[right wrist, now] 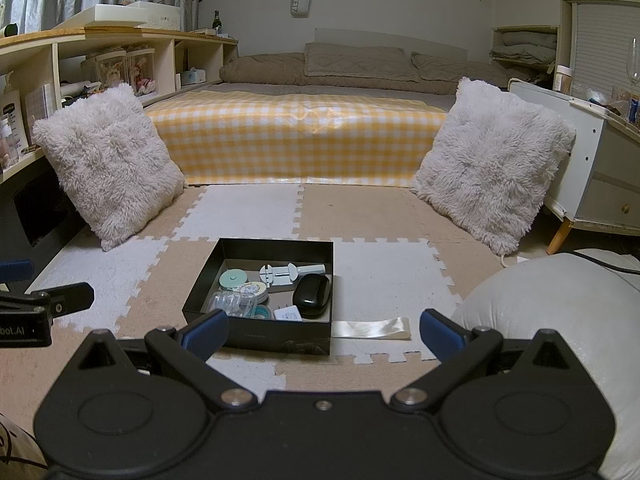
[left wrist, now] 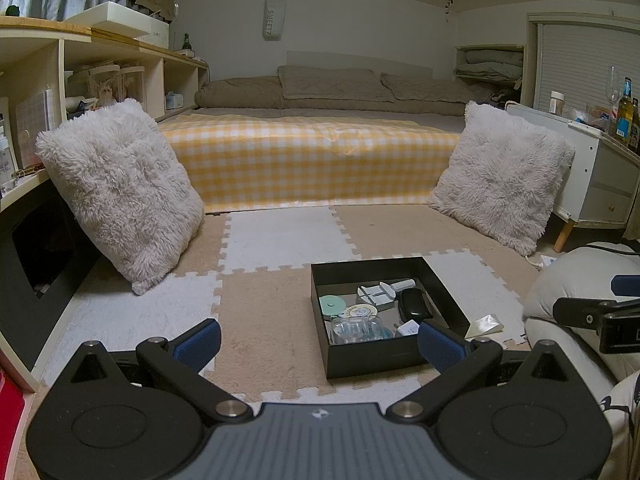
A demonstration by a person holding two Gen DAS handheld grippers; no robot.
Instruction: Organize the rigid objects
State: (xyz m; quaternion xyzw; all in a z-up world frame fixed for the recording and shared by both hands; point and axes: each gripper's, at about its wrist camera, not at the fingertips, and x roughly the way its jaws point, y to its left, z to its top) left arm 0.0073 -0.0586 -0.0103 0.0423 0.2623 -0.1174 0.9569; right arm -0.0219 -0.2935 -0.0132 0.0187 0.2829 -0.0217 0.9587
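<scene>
A black open box (left wrist: 320,280) (right wrist: 320,256) sits on the foam floor mat. Inside it lie a black glossy case (left wrist: 414,304) (right wrist: 312,295), a white tool (left wrist: 382,290) (right wrist: 280,272), a mint round tin (left wrist: 333,304) (right wrist: 234,279), a patterned round tin (right wrist: 253,290), a clear plastic container (left wrist: 354,328) (right wrist: 234,303) and a small white adapter (left wrist: 408,328) (right wrist: 289,314). My left gripper (left wrist: 318,342) is open, low over the mat with its right finger at the box's near right corner. My right gripper (right wrist: 322,332) is open just before the box's near wall. Both hold nothing.
A cream ribbon strip (right wrist: 374,328) (left wrist: 486,325) lies on the mat right of the box. Two fluffy white pillows (right wrist: 108,164) (right wrist: 496,156) lean at either side, before a bed with a yellow checked cover (right wrist: 296,136). Shelves stand left, a white cabinet (right wrist: 596,168) right, a white cushion (right wrist: 552,320) near right.
</scene>
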